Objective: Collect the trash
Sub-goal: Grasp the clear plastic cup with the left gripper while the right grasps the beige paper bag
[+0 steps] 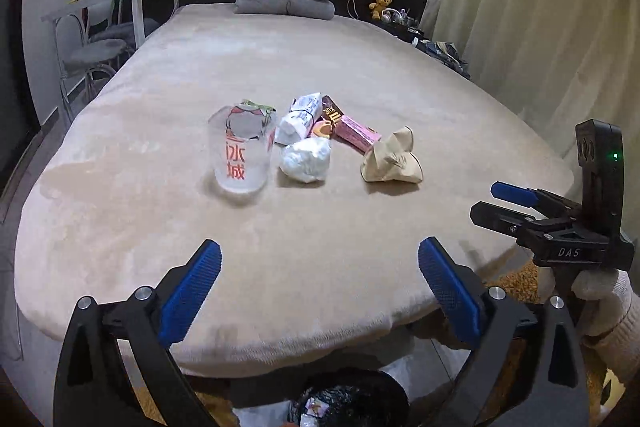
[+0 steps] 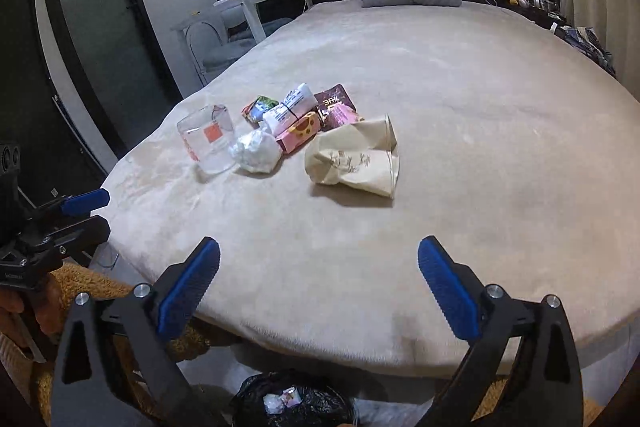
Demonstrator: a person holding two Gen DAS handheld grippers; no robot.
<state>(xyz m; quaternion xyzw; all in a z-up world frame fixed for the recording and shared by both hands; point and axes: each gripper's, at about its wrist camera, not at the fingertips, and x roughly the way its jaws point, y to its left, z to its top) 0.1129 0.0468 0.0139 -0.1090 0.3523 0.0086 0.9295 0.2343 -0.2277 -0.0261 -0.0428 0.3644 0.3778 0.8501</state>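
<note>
Sitting on the floor just below the near edge of a beige bed [image 1: 360, 75], a black trash bag [image 2: 292, 401] gapes open with a few scraps of wrapper and white paper inside. On the bed, toward its near edge and around the middle of its width, a loose cluster of trash lies close together: a clear plastic cup [image 1: 241, 151] with red lettering stands upright and looks empty at the left end, a crumpled white tissue [image 1: 305, 160] lies just beside it, a pink box [image 1: 357, 134] and other small wrappers sit behind the tissue, and a crushed tan paper cup [image 1: 392, 159] lies on its side at the right end.

Both hand-held grippers hover over the near edge, tilted downward toward the trash. The left gripper [image 1: 320, 283] has its blue-padded jaws spread wide with nothing between them. The right gripper [image 2: 319, 281], to its right and carried by a hand in a pale knitted sleeve [image 1: 616, 323], is likewise spread wide and empty
</note>
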